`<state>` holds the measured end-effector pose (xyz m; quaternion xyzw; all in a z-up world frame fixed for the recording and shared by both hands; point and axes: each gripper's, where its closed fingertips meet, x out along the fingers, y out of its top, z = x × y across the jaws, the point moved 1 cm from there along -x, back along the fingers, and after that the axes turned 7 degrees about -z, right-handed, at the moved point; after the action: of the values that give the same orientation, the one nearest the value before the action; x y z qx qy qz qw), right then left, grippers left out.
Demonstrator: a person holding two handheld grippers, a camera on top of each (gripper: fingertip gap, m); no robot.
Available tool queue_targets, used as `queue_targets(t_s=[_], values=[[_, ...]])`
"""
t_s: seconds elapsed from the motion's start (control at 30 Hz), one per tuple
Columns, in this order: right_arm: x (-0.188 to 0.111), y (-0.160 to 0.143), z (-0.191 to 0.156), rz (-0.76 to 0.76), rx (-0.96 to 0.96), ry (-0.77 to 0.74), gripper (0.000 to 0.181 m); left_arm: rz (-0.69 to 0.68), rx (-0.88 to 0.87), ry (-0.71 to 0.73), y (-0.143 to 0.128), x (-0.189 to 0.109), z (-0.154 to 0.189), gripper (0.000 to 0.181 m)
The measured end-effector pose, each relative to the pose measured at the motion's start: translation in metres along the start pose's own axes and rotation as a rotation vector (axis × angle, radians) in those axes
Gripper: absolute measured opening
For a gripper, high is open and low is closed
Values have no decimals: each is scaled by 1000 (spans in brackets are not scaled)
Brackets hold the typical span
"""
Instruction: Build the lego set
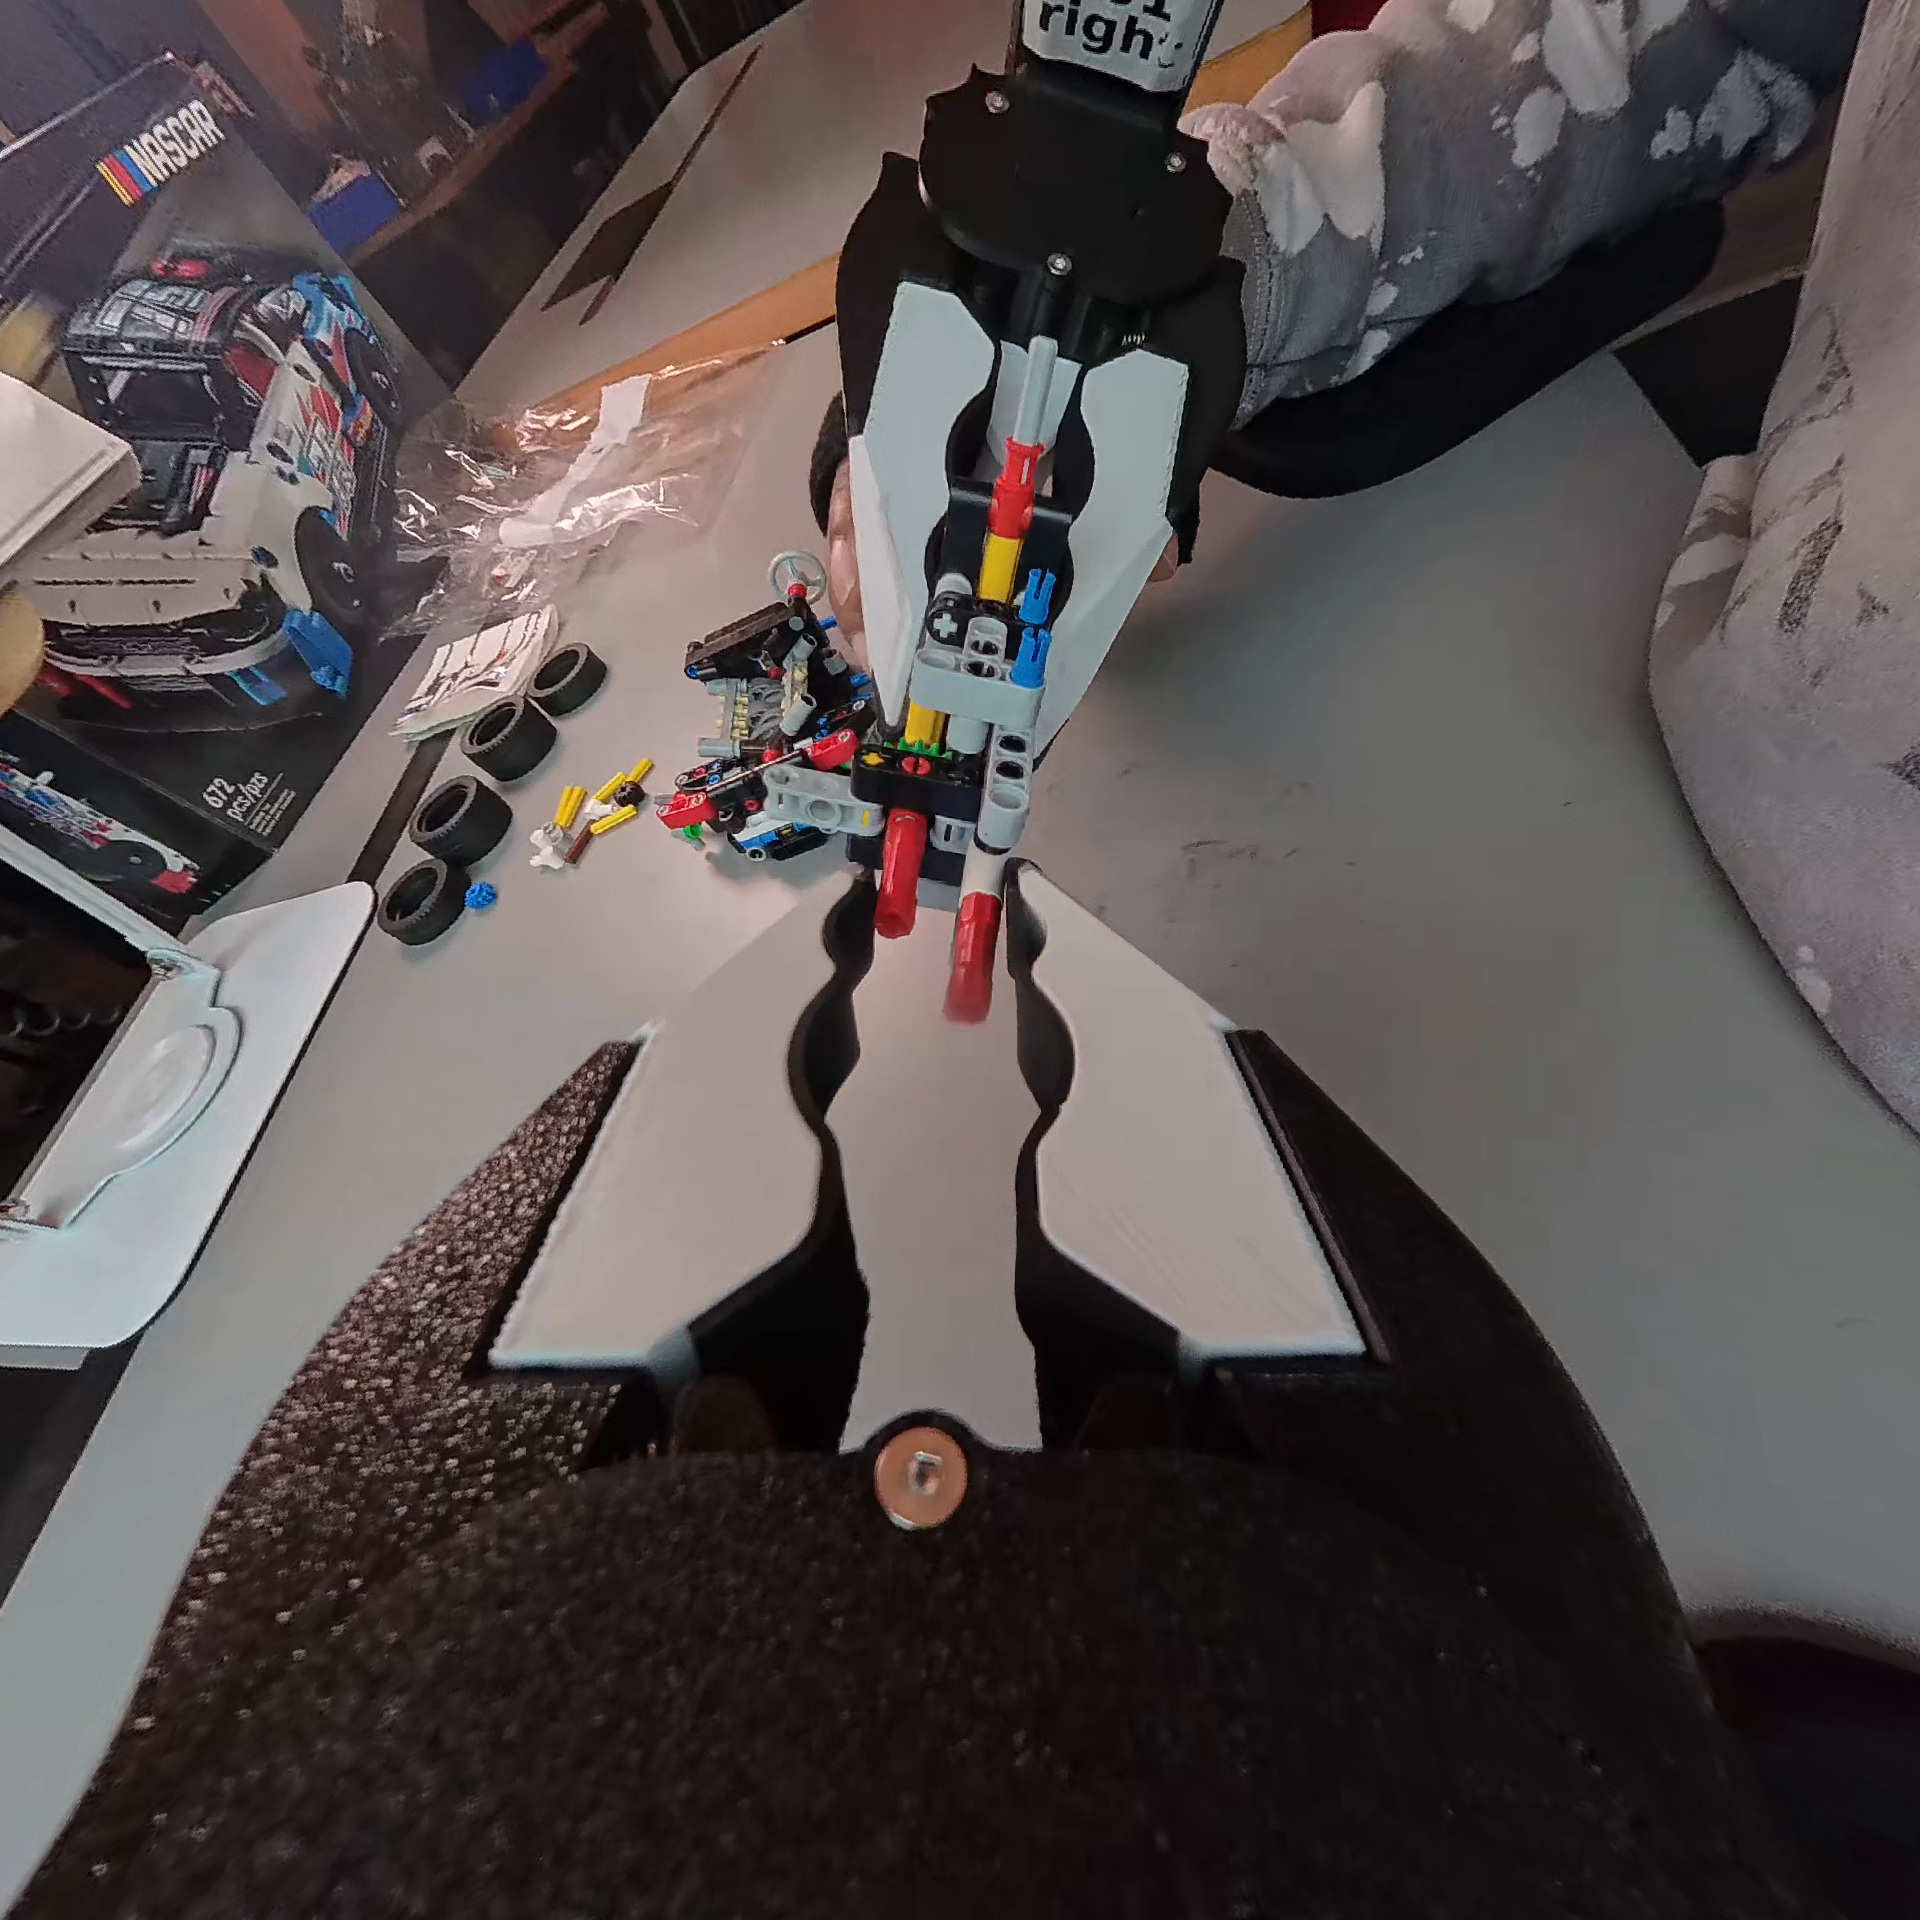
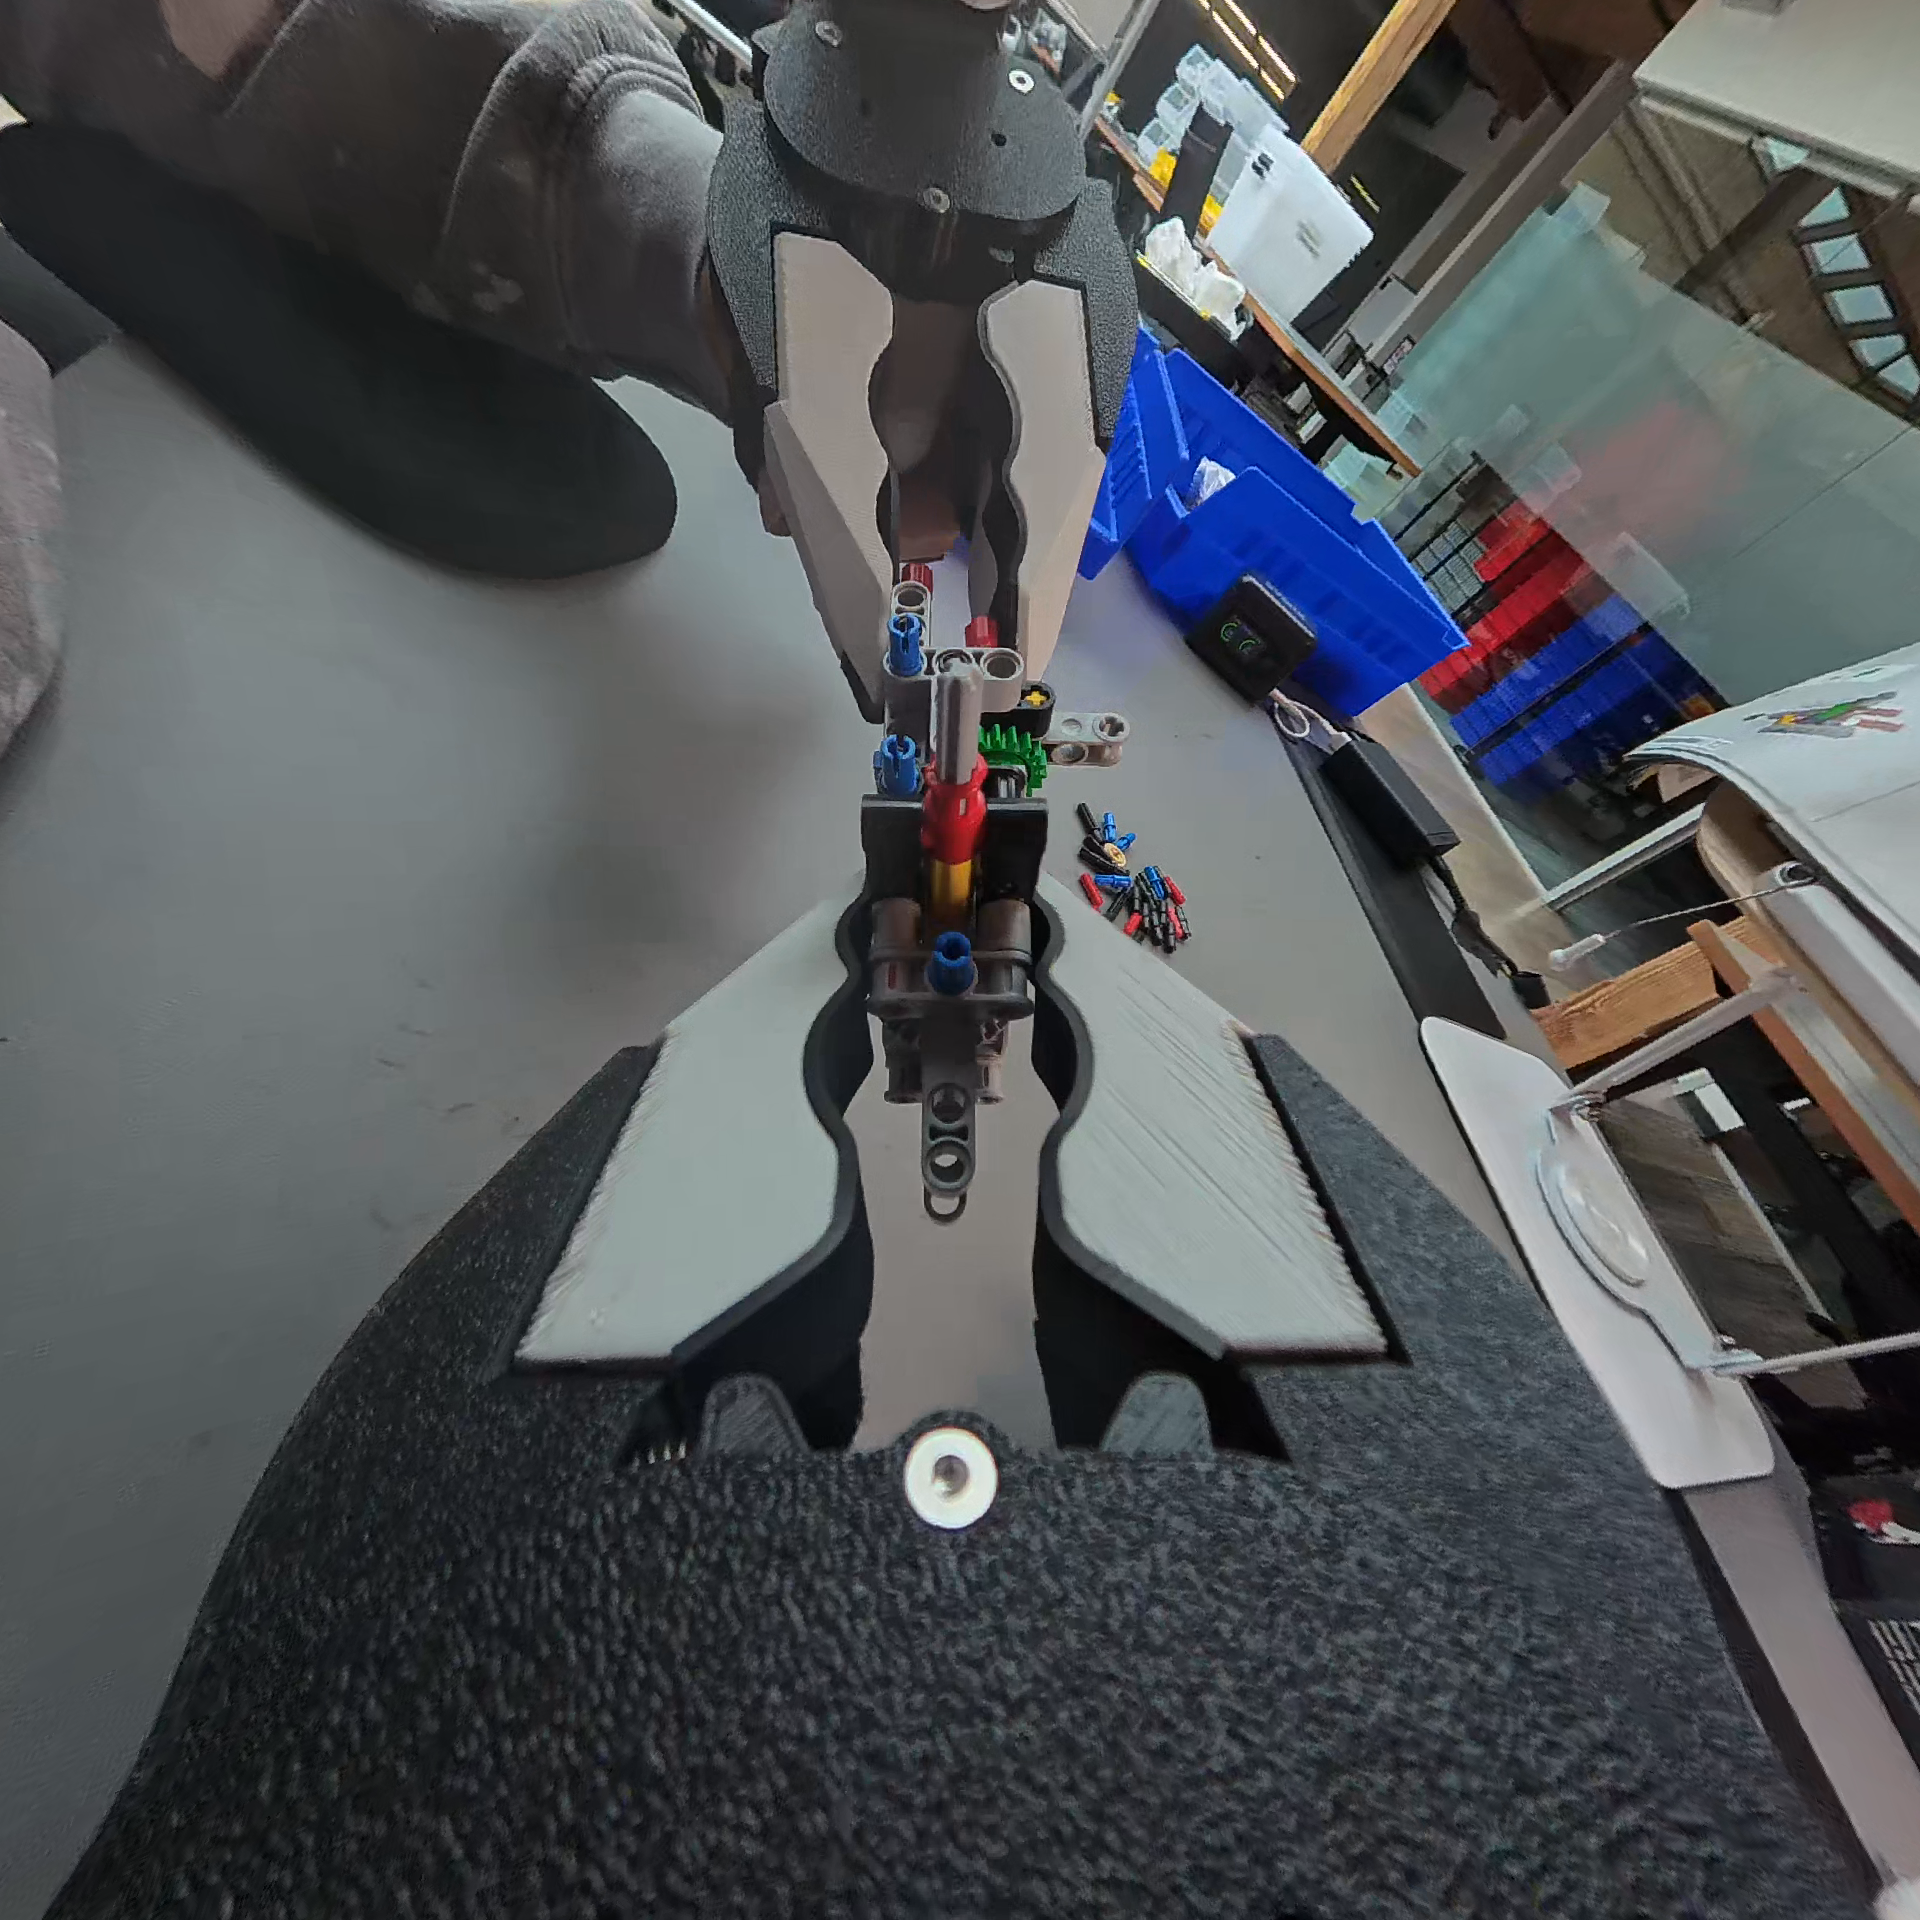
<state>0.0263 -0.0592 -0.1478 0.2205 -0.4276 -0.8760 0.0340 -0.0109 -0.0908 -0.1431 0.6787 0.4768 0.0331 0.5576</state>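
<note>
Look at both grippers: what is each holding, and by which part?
Both hold one lego assembly. The right gripper clamps its dark end by the blue pin; the left gripper pinches the opposite end, by the red pieces.

Bare grey table (image 1: 1351,727) lies open on one side of the lego assembly (image 1: 971,707). On the other side the way is cluttered — a second lego build (image 1: 774,717), four tyres (image 1: 488,790), loose pins (image 1: 597,810), the set box (image 1: 187,499).

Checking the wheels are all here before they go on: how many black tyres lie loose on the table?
4, in a curved row left of the half-built chassis: one by the sticker sheet, then, and nearest the camera. More may be hidden.
</note>
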Motion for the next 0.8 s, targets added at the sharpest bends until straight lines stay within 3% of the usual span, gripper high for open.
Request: queue_targets(t_s=[0.03,0.13,0.3,0.4,0.6,0.8], values=[[0,0,0,1,11,7,24,9,-17,-12,0,0,1,26],[0,-3,1,-13,6,-5,24,52,-124,-58,-2,0,-1,25],[2,-7,-2,-31,-43,-18,24,196,-573,-252,-5,-10,-14,26],[5,-8,-4,-39,-76,-31,24,179,-776,-366,-11,-5,-14,26],[8,-5,-10,-31,-121,-31,24,69,-782,-430,-16,11,6,9],[5,-3,-9,-22,-129,-33,24,110,-820,-376,-18,6,-9,18]])
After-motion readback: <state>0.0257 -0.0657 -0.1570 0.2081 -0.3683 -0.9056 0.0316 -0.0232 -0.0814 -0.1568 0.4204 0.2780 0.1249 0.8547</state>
